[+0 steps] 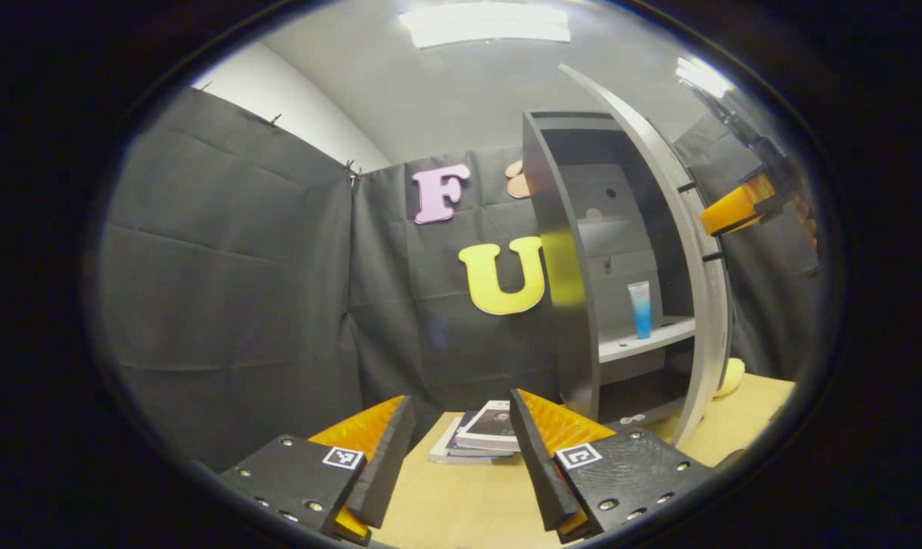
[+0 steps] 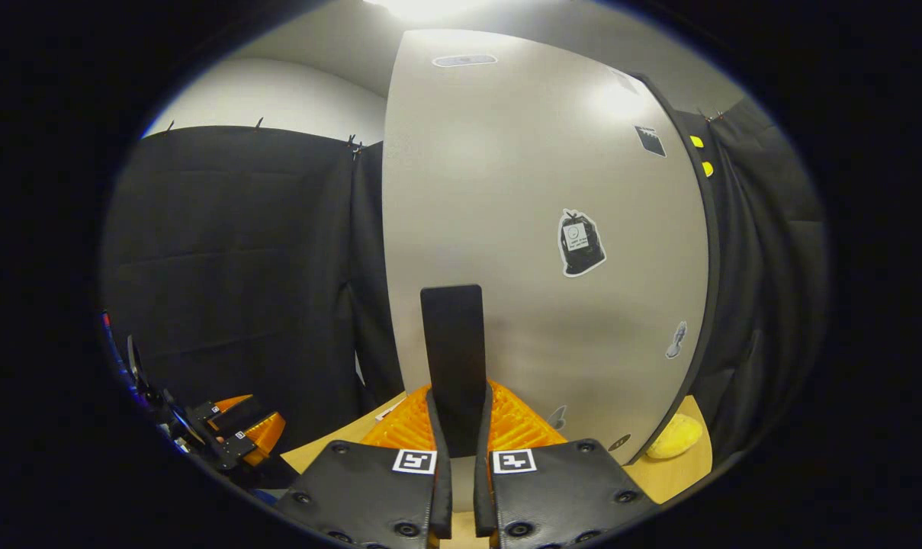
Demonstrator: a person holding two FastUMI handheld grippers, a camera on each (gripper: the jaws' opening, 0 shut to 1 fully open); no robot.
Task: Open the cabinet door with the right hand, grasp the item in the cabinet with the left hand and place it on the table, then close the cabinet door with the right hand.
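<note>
The right gripper [image 2: 459, 415] has both fingers pressed on the dark handle [image 2: 453, 351] of the big grey cabinet door [image 2: 544, 191] (it has little stickers on it). A yellow soft thing [image 2: 674, 441] lies on the table [image 2: 682, 469] beside the door.

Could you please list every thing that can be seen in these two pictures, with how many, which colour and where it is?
Tall grey cabinet: one, dark grey, standing on the table, interior open to view.
Light grey cabinet door: one, swung open, with stickers on its face.
Flat black door handle: one, black, on the door's face, between the right fingers.
Blue and white tube: one, upright on the pale shelf inside the cabinet.
Stack of books: one stack, pale covers, on the table left of the cabinet.
Soft yellow object: one, yellow, on the table behind the door.
Wooden table: one, light tan.
Left hand-held gripper: one, fingers apart, above the table.
Right hand-held gripper: one, closed on the handle.
</note>
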